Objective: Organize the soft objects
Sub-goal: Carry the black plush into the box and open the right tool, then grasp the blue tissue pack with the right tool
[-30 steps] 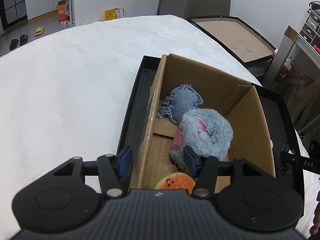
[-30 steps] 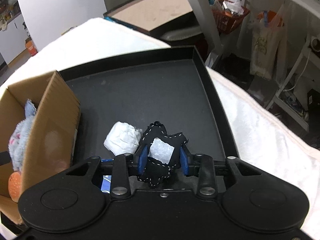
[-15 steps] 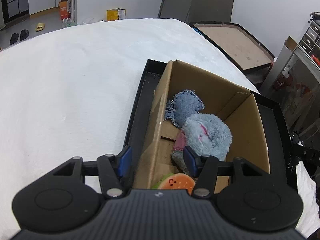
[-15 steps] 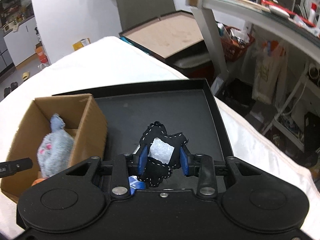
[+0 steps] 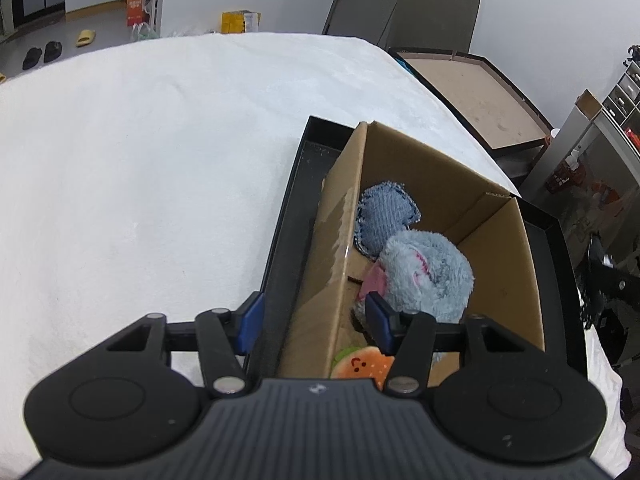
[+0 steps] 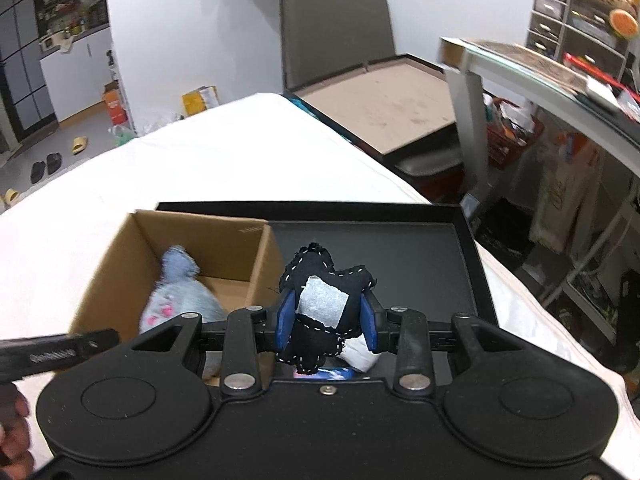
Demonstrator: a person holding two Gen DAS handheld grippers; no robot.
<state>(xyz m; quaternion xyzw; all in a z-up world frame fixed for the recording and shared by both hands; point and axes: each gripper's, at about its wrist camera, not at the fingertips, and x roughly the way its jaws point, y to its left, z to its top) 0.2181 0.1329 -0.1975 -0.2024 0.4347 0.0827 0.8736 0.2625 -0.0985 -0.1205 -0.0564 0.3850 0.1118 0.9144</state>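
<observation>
A cardboard box (image 5: 496, 208) stands in a black tray (image 5: 288, 216) on the white table. It holds a blue denim pad (image 5: 386, 218), a fluffy grey-blue plush (image 5: 428, 268) and an orange smiley plush (image 5: 360, 364). My left gripper (image 5: 316, 324) is open and empty, straddling the box's near left wall. My right gripper (image 6: 326, 320) is shut on a black stitched soft toy (image 6: 324, 300) with a white patch, held above the tray (image 6: 400, 248) just right of the box (image 6: 240, 256). A white soft object (image 6: 362, 354) lies under it.
The white padded table (image 5: 140, 160) stretches left and far. A brown board (image 6: 384, 100) and a chair stand beyond the table. A cluttered desk (image 6: 560, 76) is at the right. My left gripper's side shows in the right wrist view (image 6: 60, 354).
My right gripper has lifted the black toy off the tray and moved left toward the box. My left gripper has risen and pulled back a little.
</observation>
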